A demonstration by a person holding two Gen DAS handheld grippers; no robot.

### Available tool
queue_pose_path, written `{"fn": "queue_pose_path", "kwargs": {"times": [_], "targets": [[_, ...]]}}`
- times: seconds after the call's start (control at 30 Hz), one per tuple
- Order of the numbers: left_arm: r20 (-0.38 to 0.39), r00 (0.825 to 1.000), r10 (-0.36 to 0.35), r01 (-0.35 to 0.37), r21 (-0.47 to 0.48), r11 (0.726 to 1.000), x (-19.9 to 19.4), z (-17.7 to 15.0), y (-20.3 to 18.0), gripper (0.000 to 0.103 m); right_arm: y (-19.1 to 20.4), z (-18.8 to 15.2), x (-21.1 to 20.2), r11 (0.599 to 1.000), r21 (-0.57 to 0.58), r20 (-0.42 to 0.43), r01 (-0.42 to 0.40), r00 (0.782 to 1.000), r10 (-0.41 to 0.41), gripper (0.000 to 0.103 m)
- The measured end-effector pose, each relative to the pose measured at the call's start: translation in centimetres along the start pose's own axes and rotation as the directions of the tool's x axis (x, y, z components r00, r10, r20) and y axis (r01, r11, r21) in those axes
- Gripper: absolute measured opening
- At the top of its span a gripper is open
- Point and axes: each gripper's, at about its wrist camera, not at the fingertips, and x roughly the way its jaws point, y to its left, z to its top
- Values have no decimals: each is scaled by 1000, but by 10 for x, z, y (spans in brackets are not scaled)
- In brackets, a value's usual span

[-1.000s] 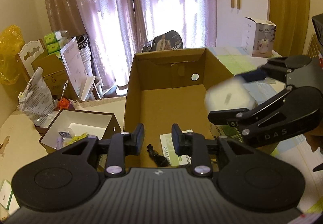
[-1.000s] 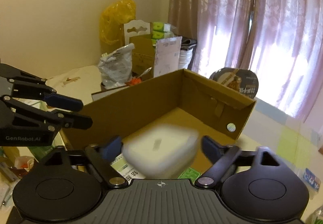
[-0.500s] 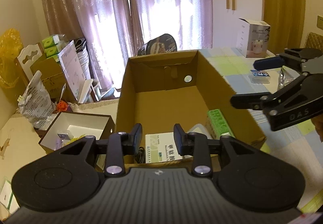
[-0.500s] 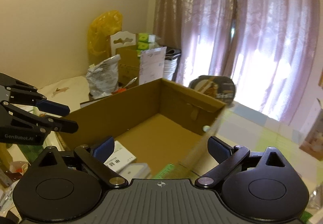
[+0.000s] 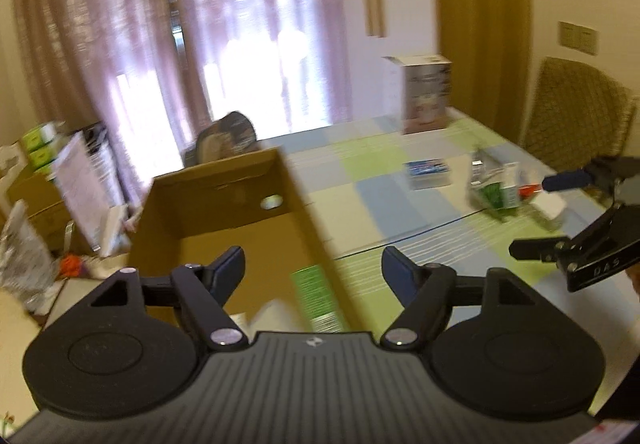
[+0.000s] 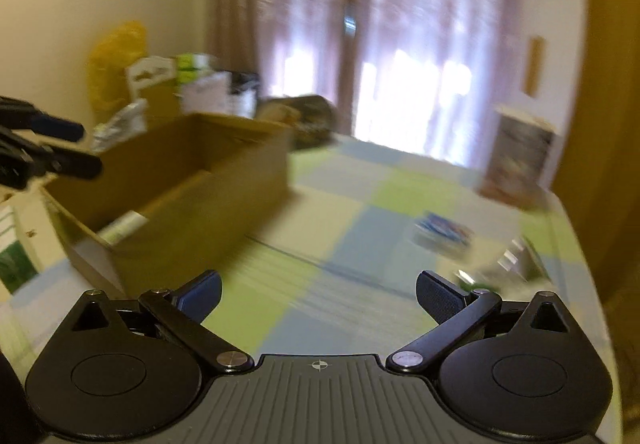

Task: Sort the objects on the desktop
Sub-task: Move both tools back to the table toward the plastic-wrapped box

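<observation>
Right gripper jaws spread wide and empty at 6 o'clock, blurred cardboard box at 10, checked tablecloth centre, left gripper at 9, curtains at 12.

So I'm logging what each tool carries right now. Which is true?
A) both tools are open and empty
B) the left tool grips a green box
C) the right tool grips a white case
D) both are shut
A: the left tool and the right tool both show spread fingers with nothing between them.
</observation>
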Motion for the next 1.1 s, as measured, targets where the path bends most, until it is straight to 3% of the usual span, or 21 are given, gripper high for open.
{"fn": "queue_pose_path", "kwargs": {"times": [0.23,0.63,0.77,0.87,1.1], "targets": [[5,989,-146,145,80,986,33,23,-78,95,-71,-37,-43,988,68,-46,135,990,-132,101],[-65,943,-326,332,125,935,127,41,-188,101,-158,-70,-63,947,125,-112,295,953,-282,101],[-90,938,-335,345,138,928,154,43,-202,101,-170,-71,-50,949,99,-135,299,949,-285,101],[-154,930,-333,357,166,919,181,40,-210,100,-180,-72,-37,953,78,-158,292,948,-277,101],[-196,936,-292,327,179,928,220,29,-212,100,-196,-69,0,967,73,-196,242,955,-224,101]]}}
